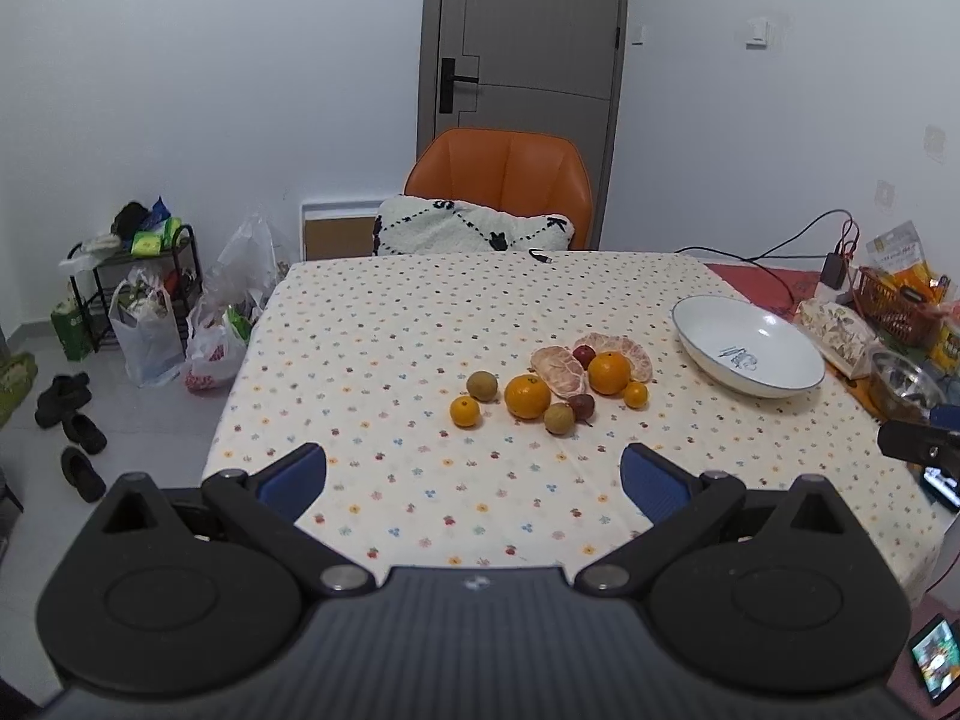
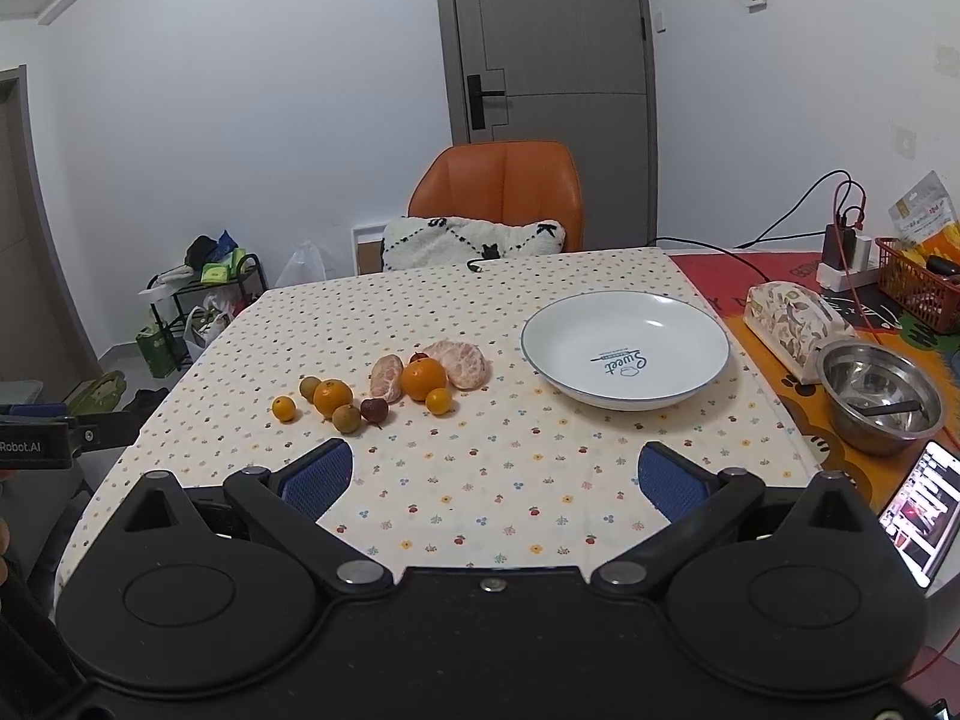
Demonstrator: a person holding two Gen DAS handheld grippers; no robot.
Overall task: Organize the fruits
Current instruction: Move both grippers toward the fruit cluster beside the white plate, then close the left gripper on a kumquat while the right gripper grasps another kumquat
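Note:
A cluster of fruit lies mid-table: two oranges point(image 1: 527, 396) point(image 2: 423, 378), small kumquats point(image 1: 465, 411), two brown-green round fruits point(image 1: 482, 386), two dark red fruits point(image 1: 581, 407) and two peeled citrus halves point(image 1: 558, 369) point(image 2: 461, 364). An empty white plate point(image 1: 747, 345) point(image 2: 624, 348) sits to the right of the fruit. My left gripper point(image 1: 474, 477) is open and empty, short of the fruit. My right gripper point(image 2: 495, 474) is open and empty, near the table's front edge, below the plate.
A steel bowl point(image 2: 879, 396), a floral tissue box point(image 2: 792, 324), a red basket point(image 2: 915, 288), a charger with cables and a phone point(image 2: 918, 510) lie at the right. An orange chair point(image 1: 501, 180) with a cushion stands behind the table. Bags and shoes lie on the floor at left.

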